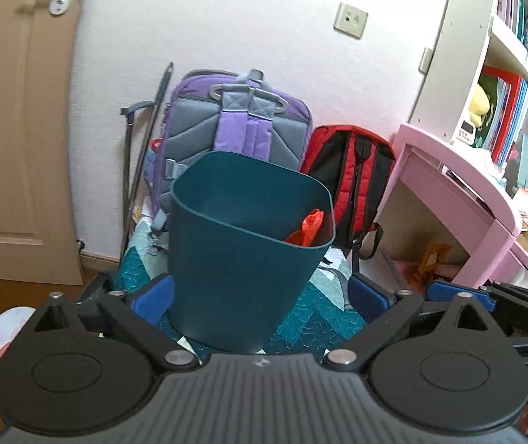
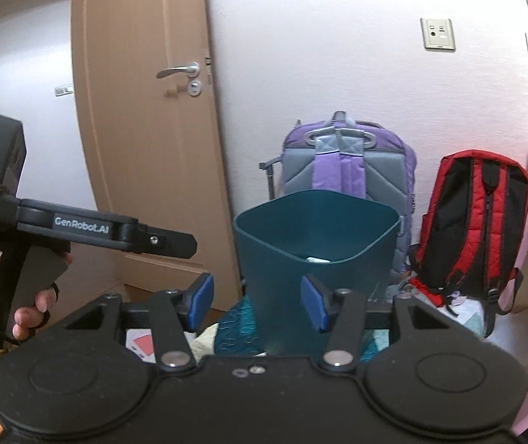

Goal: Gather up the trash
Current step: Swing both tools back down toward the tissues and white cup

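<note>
Bin: teal wastebasket (image 1: 241, 259) stands upright, dead ahead of both claws.
Left claw (image 1: 264, 296): wide, empty, straddling it, nearer.
Right claw (image 2: 256, 299): open, empty.

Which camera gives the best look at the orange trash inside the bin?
The left wrist view. It looks down into the teal bin, where the orange trash lies against the right inner wall. The right wrist view sees the bin lower; no orange shows there, only a pale scrap.
</note>
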`<state>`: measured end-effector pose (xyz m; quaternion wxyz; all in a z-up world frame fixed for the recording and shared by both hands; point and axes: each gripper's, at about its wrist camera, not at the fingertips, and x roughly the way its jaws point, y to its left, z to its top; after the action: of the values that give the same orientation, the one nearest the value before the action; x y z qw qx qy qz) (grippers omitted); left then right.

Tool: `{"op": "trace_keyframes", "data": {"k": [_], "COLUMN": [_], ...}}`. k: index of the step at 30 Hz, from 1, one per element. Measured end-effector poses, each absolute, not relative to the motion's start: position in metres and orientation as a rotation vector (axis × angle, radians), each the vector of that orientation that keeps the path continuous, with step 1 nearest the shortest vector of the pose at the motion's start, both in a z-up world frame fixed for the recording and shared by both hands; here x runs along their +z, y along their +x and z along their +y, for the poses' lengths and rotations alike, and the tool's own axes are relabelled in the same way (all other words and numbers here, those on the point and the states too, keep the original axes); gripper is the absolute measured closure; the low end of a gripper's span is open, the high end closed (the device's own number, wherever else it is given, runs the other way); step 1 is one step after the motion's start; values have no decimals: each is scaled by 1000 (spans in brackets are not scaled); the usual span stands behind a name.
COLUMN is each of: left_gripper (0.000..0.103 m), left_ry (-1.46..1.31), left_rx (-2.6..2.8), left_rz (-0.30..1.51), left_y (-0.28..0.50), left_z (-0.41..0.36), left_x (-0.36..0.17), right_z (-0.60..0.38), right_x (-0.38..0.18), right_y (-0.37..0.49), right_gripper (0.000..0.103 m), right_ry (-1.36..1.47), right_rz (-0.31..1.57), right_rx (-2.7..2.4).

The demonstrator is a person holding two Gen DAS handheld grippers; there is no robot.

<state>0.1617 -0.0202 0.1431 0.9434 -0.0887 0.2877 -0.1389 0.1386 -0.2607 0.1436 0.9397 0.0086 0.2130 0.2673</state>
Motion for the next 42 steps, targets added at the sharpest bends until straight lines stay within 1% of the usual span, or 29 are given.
{"op": "trace_keyframes", "data": {"k": [5,12,15,21,31,36,42], "left_gripper": [0,0,0,0,0,0,0], "left_ry": [-195,-207,-191,-172,-219,-214,-115], "left_rx": [-225,-165,-158,-82,55,71,64], "left_rz": [542,548,566,668,850,974,1104], "left_y": [139,124,122,135,177,209,252], "left_z": [4,42,53,78,139,161,173], "left_x": [134,112,100,62,-28,-93,-179], "right_z": [-246,-236,-233,-226,-192,-170,-136], "right_x": [131,101,85,43,-62,-119,-199], "right_y": [128,121,121,126,165,191,221], "right_gripper": [50,50,50,50,51,51,51], "right_ry": [12,23,30,30,-26,-74,-208], "right_rz": [458,510,539,607,833,933,1045], "right_rx": [577,564,554,557,599,595,625]}}
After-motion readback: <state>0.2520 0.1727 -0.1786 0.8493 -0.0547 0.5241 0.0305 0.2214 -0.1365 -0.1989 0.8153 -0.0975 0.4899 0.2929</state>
